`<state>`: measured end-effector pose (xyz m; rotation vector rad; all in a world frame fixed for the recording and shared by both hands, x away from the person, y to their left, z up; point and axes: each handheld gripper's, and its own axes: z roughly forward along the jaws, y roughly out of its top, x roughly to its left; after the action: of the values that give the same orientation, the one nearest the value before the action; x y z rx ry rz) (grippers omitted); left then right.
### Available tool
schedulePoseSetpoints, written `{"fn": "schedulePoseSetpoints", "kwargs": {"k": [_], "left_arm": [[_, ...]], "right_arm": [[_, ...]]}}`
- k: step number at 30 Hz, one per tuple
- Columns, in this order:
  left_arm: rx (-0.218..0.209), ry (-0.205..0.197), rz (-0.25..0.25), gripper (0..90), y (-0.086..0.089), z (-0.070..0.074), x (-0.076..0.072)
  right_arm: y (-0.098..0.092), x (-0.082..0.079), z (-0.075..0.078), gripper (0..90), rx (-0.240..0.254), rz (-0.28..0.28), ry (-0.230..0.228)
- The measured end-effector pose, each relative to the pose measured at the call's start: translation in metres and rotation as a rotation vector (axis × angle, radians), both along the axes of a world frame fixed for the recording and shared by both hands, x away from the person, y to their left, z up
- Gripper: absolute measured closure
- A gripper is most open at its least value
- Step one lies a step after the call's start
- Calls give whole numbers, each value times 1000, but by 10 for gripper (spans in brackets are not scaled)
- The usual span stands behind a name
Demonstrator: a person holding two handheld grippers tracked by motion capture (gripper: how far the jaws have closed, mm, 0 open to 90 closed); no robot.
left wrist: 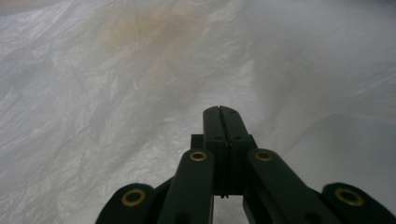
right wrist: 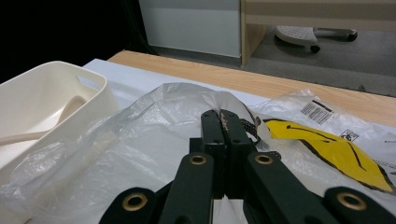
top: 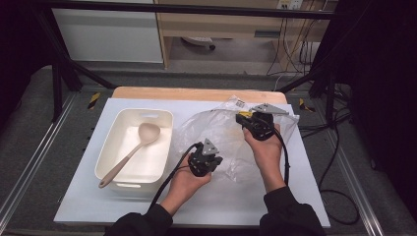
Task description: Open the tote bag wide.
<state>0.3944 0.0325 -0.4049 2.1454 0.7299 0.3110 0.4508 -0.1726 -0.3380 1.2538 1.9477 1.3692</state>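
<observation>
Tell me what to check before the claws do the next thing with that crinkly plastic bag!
1. Right claw grips the plastic bag: ok, its jaws are shut on a fold of film at the bag's far edge.
2. Left claw grips the bag: cannot tell; its jaws are shut with plastic close around them, but no pinched film is plain.
3. Bag mouth open: cannot tell; the film is crumpled and bulging.
4. Spoon is ready to pick up: ok, it lies in the white bin with its handle over the near rim.
5. Bin is clear of the bag: ok, it sits just left of it.
</observation>
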Motion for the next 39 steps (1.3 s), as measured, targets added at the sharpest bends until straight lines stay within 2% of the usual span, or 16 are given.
{"fn": "schedulePoseSetpoints", "kwargs": {"k": [7,11,18,21,23,25,27,32,37,39], "left_arm": [[-32,10,9,900,15,24,-4],[-74,19,20,900,27,32,-4],[-66,-3,47,894,39,41,-3],[-65,-23,73,772,43,44,-5],[-58,-20,81,666,45,45,-5],[-57,-27,99,622,48,47,-6],[-58,-19,119,539,52,48,-6],[-101,-11,167,352,61,52,-5],[-111,-18,217,186,72,57,-5],[-115,-23,219,141,77,59,-5]], "right_arm": [[-2,-4,-3,900,-2,13,6],[-2,-5,-6,900,-10,21,12],[-1,-5,-8,900,-16,31,19],[-1,-5,-9,900,-16,34,20],[-2,-4,-9,900,-15,35,22],[-3,-4,-9,900,-19,36,22],[-3,-4,-9,900,-21,38,25],[-4,-4,-10,900,-19,38,29],[-6,-6,-9,900,-18,41,30],[-6,-6,-9,900,-15,41,31]]}}
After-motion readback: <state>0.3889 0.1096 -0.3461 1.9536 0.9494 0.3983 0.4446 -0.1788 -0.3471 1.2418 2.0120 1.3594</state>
